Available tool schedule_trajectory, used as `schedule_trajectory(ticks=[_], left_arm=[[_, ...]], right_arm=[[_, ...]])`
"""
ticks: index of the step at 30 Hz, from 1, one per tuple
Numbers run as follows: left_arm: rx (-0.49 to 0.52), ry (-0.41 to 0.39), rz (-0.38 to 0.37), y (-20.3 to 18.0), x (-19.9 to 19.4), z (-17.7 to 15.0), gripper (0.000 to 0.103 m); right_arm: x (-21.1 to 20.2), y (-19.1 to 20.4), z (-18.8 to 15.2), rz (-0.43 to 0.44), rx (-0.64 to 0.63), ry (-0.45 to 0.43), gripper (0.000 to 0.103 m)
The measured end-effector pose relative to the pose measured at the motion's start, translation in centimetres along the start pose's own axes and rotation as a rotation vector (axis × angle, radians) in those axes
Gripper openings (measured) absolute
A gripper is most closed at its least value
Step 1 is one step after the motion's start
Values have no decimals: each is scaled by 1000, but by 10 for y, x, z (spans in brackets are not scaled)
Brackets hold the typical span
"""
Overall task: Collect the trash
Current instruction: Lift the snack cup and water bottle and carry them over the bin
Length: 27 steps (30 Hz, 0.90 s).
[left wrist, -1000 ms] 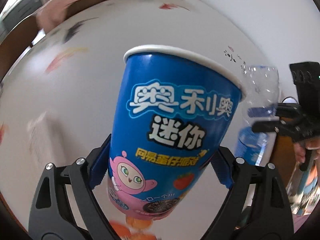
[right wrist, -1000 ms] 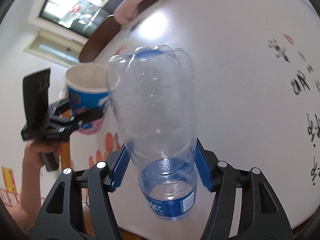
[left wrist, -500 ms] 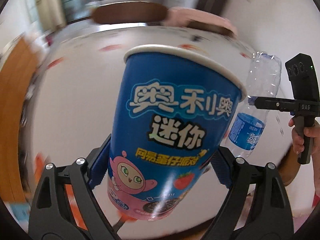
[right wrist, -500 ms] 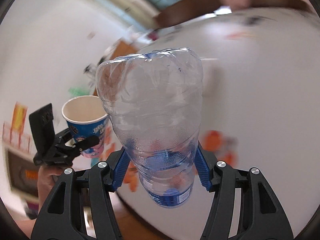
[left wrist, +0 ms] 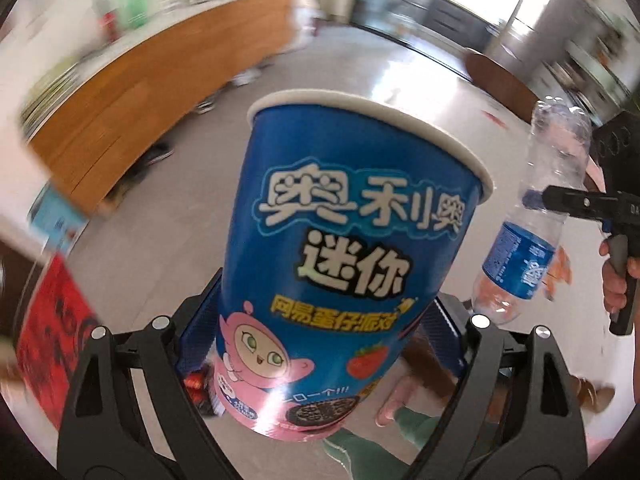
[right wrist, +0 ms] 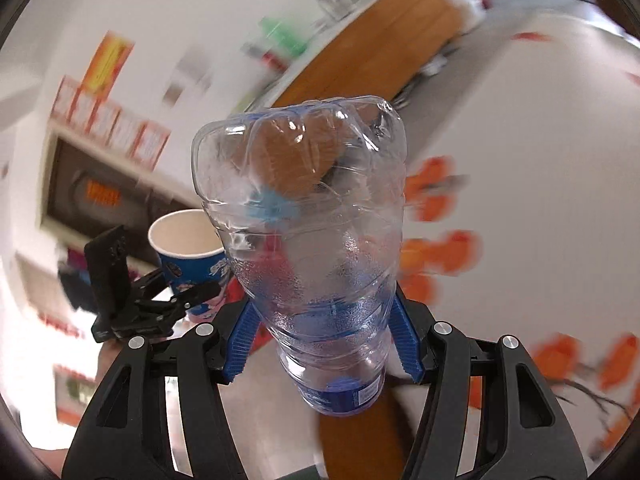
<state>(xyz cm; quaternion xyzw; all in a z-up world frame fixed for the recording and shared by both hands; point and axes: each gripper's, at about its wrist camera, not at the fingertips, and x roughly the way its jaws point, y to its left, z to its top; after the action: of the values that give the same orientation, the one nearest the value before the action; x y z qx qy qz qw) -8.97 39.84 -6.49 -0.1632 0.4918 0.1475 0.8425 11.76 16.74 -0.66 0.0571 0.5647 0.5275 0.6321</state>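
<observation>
Cup (left wrist: 352,248) rim-up; bottle (right wrist: 320,256) base-up, both tilted.

Open floor (left wrist: 168,240) spreads beside the long wooden cabinet (left wrist: 132,92); shoes (left wrist: 160,154) lie along the cabinet's foot, and a brown chair (left wrist: 500,76) stands well apart.

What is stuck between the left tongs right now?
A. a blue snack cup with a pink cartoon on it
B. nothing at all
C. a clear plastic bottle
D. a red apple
A: in the left wrist view the left tongs squeeze the blue snack cup from both sides near its pink bottom, open rim pointing away; the clear plastic bottle is in the right tongs instead.
</observation>
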Motion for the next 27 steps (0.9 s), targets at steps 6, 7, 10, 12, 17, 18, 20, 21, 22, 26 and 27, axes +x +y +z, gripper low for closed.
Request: schedule_trajectory(ticks=[6,7,10,12,17,18,20,21,22,26,27], left_arm=[[-221,-20,92,115,-21,-55,85],[-257,-19,104,132,-21,-64,85],[-375,-12,134,183,-17,-103,85],[-449,0,146,214,-10,-129,85],[-611,61,158,283,37,-201,85],[-646,74,158,297,55,-222,85],[-688,88,155,317,77,-249,85],[-722,104,153,328,96,-266,85],[-746,122,148,339,116,-284,85],[-801,156,140,366,180,-342,85],[-814,171,137,371,201,-357,85]], right_arm=[[134,91,3,70,-118,185,60],[159,104,1,79,-132,222,60],[228,134,-3,103,-160,312,60],[264,147,-8,115,-168,354,60],[385,169,-46,122,-195,485,60],[407,169,-55,119,-201,503,60],[463,165,-78,106,-216,550,60],[481,163,-84,99,-222,565,60],[510,158,-98,86,-230,588,60],[607,134,-151,24,-289,682,60],[622,126,-163,19,-298,696,60]])
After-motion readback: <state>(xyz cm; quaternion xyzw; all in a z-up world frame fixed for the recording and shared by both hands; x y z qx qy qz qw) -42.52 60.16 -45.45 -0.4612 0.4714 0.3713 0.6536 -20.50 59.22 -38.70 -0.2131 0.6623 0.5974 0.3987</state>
